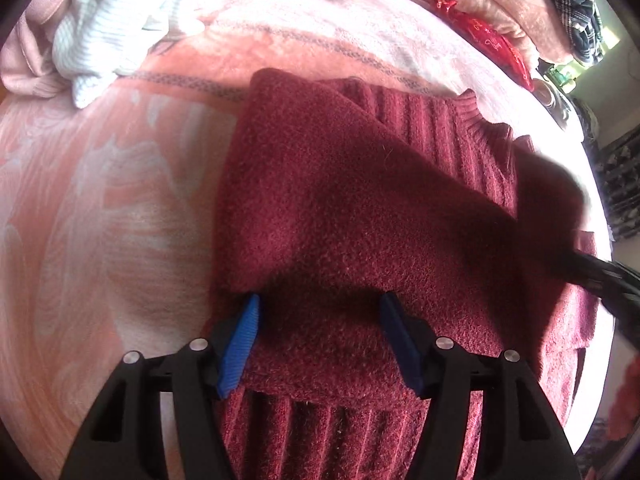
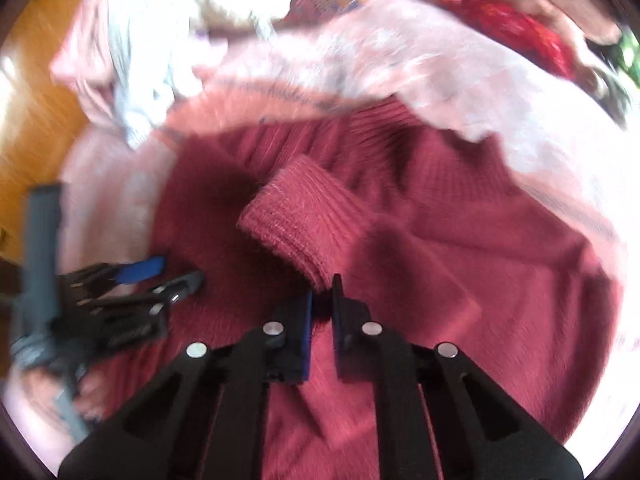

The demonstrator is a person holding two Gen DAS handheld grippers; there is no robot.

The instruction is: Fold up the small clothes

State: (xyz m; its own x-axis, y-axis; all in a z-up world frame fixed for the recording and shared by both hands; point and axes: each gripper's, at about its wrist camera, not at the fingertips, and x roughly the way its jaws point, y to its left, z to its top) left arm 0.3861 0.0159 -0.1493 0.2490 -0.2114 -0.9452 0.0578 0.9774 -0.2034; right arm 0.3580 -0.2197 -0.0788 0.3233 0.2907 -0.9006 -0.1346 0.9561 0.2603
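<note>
Left gripper (image 1: 320, 340) sat low over the near part of the dark red sweater (image 1: 360, 208), blue-padded fingers (image 1: 240, 344) spread wide, nothing between them, fuzzy knit directly beneath. Right gripper (image 2: 322, 312) had its fingers drawn narrow, pinching a fold of the same sweater at the base of a ribbed cuff (image 2: 304, 216); the cuff stood raised just ahead of the tips. Right view was motion-blurred.

Sweater lay partly folded on a pink blanket (image 1: 100, 200) with a pale floral pattern, one flap laid diagonally across the ribbed body.

Beyond, at the blanket's far left: a heap of pale striped cloth (image 1: 108, 28) on pink fabric. Far right: a red pouch (image 1: 492, 40) with gold marks. Wooden floor (image 2: 28, 120) showed left of the blanket.
</note>
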